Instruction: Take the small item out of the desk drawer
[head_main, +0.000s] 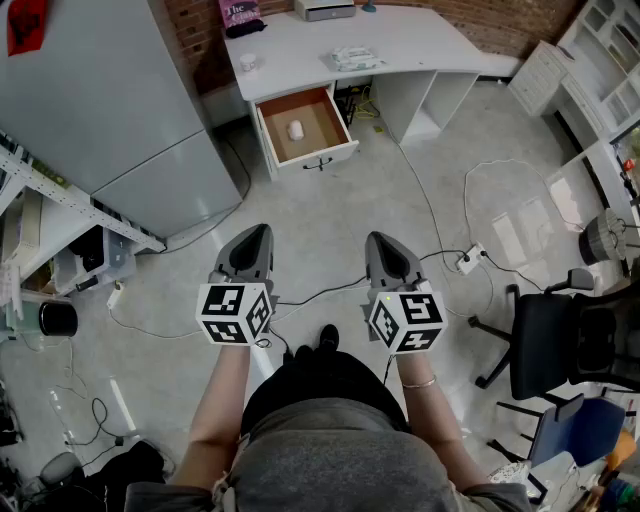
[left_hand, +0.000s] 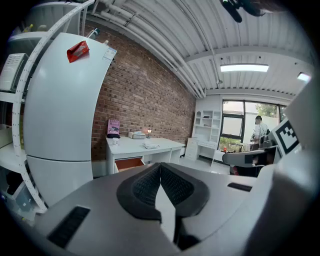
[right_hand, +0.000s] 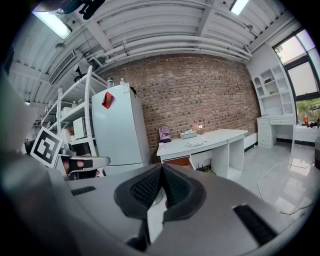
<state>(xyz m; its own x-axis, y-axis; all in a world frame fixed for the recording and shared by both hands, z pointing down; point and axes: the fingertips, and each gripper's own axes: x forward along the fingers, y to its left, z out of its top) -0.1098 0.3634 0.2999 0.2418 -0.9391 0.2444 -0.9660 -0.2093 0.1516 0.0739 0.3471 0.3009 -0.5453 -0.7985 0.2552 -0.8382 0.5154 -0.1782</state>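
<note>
Room: you stand on a pale floor (head_main: 330, 210) strung with cables, facing a brick wall with a white desk (head_main: 400, 45) against it and a grey fridge (head_main: 110, 100) to its left.
Drawer: the desk drawer (head_main: 268, 133) is already pulled open; its brown bottom is in full view from above.
Small item: it (head_main: 295, 129) lies alone near the middle of the drawer bottom. It is white, rounded and smooth-looking, perhaps a little longer front to back; too small to say more.
Left gripper: its (head_main: 258, 233) pads are pressed together with nothing between them.
Right gripper: its (head_main: 378, 240) pads also meet at the tips, with nothing between them.
Direction: the item is well apart from both grippers, straight ahead and slightly left of the gap between them.
Nearer hand: your left lines up more closely with the drawer, so it looks the likelier one to reach in.
Before you grasp: walk up to the desk and spread the jaws first.
</note>
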